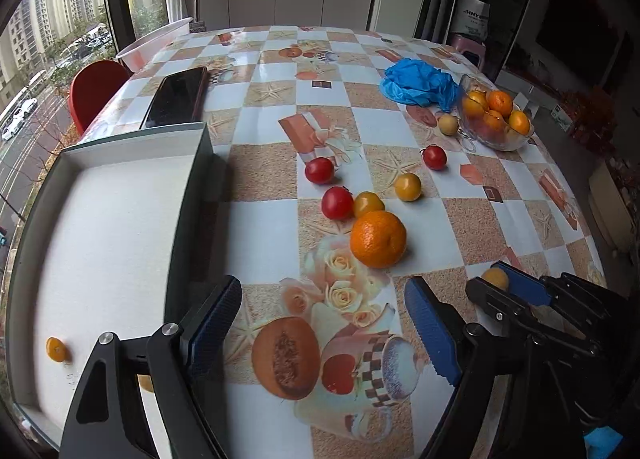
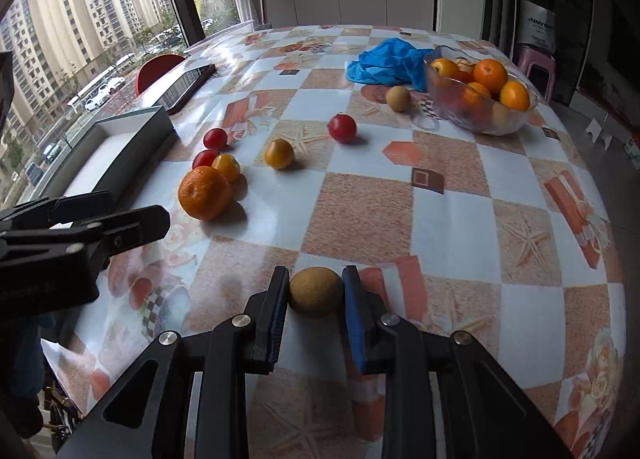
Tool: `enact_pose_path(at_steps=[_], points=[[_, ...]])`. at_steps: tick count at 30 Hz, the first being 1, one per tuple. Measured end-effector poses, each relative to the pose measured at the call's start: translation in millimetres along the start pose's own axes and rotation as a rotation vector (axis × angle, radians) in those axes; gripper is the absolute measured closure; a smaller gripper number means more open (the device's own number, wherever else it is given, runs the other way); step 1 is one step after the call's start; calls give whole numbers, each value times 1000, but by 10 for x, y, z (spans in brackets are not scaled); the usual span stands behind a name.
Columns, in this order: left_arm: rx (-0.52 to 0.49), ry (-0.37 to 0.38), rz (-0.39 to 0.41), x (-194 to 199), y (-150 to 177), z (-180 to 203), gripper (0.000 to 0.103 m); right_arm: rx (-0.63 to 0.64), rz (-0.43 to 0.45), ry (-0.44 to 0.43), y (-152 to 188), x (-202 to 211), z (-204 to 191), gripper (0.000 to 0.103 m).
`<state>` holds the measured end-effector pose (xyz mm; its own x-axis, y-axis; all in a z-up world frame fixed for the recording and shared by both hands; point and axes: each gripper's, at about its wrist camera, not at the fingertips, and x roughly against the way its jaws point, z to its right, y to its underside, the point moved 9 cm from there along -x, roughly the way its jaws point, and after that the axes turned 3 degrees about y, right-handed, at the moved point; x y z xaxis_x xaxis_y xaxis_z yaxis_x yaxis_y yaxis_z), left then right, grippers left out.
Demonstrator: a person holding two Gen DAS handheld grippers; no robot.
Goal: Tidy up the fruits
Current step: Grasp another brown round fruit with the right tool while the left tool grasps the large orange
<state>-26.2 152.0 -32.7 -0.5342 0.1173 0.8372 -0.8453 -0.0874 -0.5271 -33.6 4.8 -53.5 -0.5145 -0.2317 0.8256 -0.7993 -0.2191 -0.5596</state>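
Observation:
My right gripper is shut on a small brown round fruit that rests on the table near its front edge; the same fruit shows in the left wrist view. My left gripper hangs open over the tablecloth with nothing between its fingers, just right of the box. Ahead of it lie a large orange, three red tomatoes and two small yellow fruits. The white-lined box holds one small orange fruit.
A glass bowl of oranges stands at the far right, with a brown fruit and a blue plastic bag beside it. A dark phone lies behind the box. A red chair back and a window are on the left.

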Motion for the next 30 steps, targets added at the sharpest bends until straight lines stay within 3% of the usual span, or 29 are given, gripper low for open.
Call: enact_pose_path(at_steps=[11,12,13,16,30], points=[[98,-36,-24,-412,-188,42,19,-34,19,-5,76,78,146,73],[104,-31,-20,-415,-188,38,26,-36,19,-7,80,78,151,73],[108,-17,-21,-421,-183,45,41,-38,19,-8,82,78,151,73],[65,-39,-24,-426,-174,68,65,-37,21,-7,85,80,152,73],[-18,-9,-8,-113,283,65,65,-18,20,25,122,95,105,73]])
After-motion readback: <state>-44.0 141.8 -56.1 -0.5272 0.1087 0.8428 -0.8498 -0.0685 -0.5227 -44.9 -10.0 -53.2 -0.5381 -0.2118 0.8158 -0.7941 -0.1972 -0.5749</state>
